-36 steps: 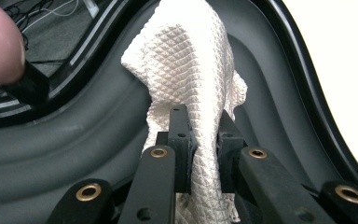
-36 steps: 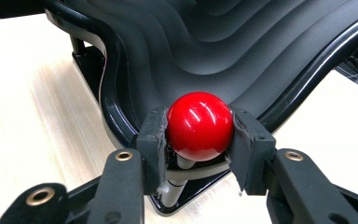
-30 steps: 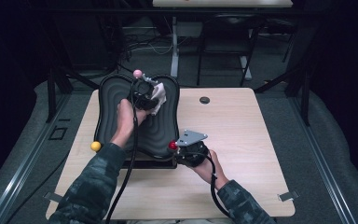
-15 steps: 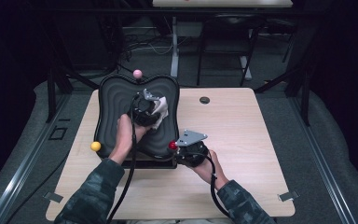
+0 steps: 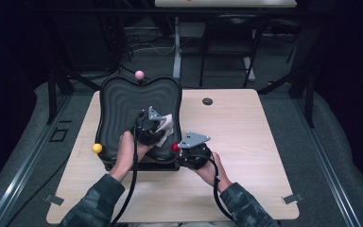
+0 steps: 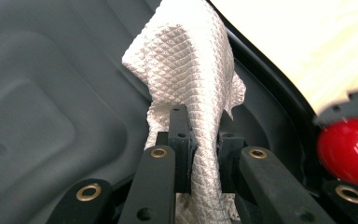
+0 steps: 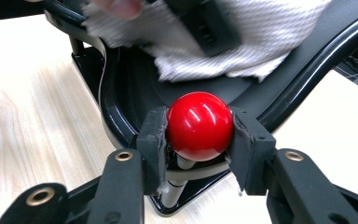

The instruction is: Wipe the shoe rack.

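White waffle-textured cloth (image 6: 191, 70): clamped between left gripper (image 6: 204, 154) jaws, lying on the ridged dark-grey moulded plastic tray (image 5: 123, 101). Glossy red ball knob (image 7: 199, 126) at the tray's corner: clamped between right gripper (image 7: 199, 140) padded jaws. Pale wooden table (image 5: 264, 142) beneath.

Cloth (image 5: 165, 124) on tray (image 5: 123, 101), ball (image 5: 175, 147) beside.

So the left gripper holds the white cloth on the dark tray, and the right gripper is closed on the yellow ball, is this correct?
Not quite. The right gripper is closed on the red ball, as the right gripper view shows; the yellow ball sits free at the tray's other corner. The left gripper does hold the white cloth.
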{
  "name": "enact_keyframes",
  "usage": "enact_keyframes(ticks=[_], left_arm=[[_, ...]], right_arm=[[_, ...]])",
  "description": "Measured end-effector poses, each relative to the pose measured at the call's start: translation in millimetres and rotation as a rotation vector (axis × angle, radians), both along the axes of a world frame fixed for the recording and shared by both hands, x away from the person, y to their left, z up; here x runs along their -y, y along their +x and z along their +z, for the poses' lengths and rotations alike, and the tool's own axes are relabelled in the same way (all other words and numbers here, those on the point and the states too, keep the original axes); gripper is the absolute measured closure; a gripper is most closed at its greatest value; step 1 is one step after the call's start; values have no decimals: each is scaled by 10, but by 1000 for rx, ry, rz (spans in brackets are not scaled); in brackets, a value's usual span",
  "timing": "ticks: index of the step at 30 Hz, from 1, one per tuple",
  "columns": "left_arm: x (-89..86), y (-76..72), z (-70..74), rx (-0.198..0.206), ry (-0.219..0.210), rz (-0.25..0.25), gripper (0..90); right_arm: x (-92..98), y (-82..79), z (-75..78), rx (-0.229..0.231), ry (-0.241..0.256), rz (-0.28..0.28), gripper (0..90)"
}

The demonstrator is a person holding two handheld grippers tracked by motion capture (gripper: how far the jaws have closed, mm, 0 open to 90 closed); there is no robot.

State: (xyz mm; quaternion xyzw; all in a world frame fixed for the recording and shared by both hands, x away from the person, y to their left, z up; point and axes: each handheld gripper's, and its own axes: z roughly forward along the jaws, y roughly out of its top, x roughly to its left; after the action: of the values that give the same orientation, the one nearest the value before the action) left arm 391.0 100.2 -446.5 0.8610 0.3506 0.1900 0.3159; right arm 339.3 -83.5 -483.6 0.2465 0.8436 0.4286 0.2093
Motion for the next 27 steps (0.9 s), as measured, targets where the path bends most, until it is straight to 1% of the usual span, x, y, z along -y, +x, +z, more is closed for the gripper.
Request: enact_keyframes(ticks=[3,6,7,9,13,16,18,21,23,25,27], left_arm=[[-5,-64,-35,-12,-7,-14,810],[10,-136,-79,-26,0,-35,810],[15,-152,-91,-29,0,-39,810],[21,-179,-104,-20,1,-37,810],[16,-209,-116,-35,-4,-48,810],[23,-229,-125,-31,-2,-48,810],[21,-221,-122,-34,-2,-50,810],[21,-190,-107,-28,0,-47,810],[14,-141,-89,-27,-8,-41,809],[4,-84,-60,-36,-27,-38,810],[4,-26,-25,-27,-28,-28,810]], right_arm=[[1,1,0,2,-1,1,600],[0,0,-1,3,-1,-1,600],[-3,2,-6,6,7,1,600],[-3,0,-8,5,10,2,600],[0,2,-9,5,12,4,600],[1,2,-10,5,13,4,600],[4,4,-11,5,14,6,600],[4,5,-13,5,18,9,600],[5,4,-13,5,17,8,600],[5,5,-14,5,18,8,600],[6,5,-14,5,18,9,600]])
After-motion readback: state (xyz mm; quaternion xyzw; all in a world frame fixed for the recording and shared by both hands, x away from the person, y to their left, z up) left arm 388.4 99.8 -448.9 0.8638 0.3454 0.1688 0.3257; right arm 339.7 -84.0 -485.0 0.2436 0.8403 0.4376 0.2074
